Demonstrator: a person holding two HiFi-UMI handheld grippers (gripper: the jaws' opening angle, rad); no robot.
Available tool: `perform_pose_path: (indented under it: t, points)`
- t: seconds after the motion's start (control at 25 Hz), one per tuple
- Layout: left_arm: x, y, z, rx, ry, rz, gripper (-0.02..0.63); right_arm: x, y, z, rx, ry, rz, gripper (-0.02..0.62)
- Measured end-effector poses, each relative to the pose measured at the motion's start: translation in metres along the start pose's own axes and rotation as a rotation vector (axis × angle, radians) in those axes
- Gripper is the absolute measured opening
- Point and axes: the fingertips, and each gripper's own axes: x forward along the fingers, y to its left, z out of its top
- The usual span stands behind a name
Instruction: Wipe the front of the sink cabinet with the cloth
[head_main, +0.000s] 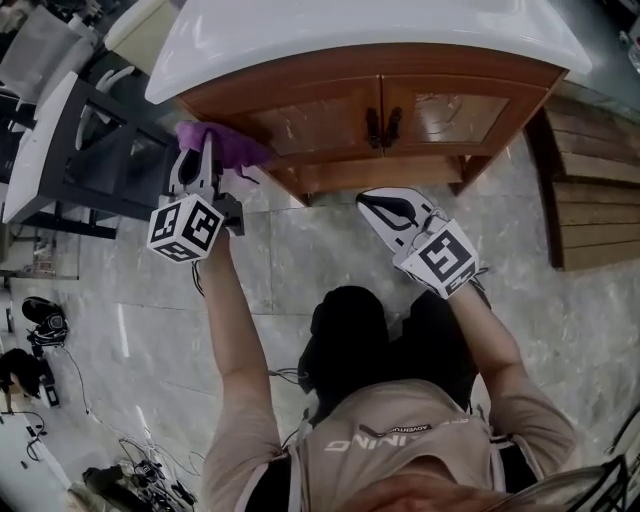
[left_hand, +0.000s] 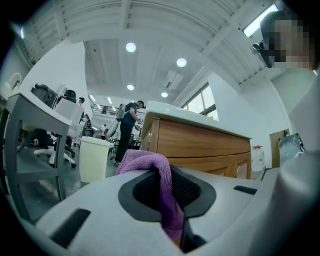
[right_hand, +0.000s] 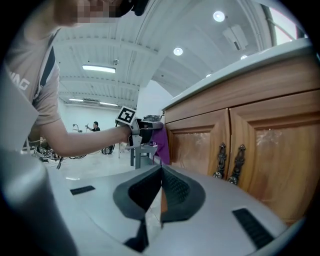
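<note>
Leftward, left tongs (head_main: 206, 142) pinching cloth (head_main: 232, 147) at cabinet (head_main: 330, 122), right tongs (head_main: 367, 200) closed

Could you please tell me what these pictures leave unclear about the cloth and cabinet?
Head view: whether the cloth touches the cabinet front; the steep angle hides it.
Left gripper view: the cloth's lower end, buried between the left gripper's fingers.
Head view: countertop's back, cut off above.
</note>
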Motion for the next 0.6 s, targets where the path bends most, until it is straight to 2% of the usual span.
perform_pose_path:
  t: [0.2, 0.4, 0.6]
  points:
    - [0.019, -0.007, 0.006, 0.084, -0.003, 0.028, 0.037, -0.019, -0.018, -0.009, 0.006, -0.003, -0.063, 0.012]
    - [0.021, -0.007, 0.008, 0.041, -0.045, 0.088, 0.037, -0.041, -0.033, -0.017, 0.031, -0.015, -0.112, 0.012]
    - [0.028, -0.026, 0.007, -0.028, -0.081, 0.059, 0.037, -0.066, -0.051, -0.021, 0.034, -0.006, -0.169, 0.012]
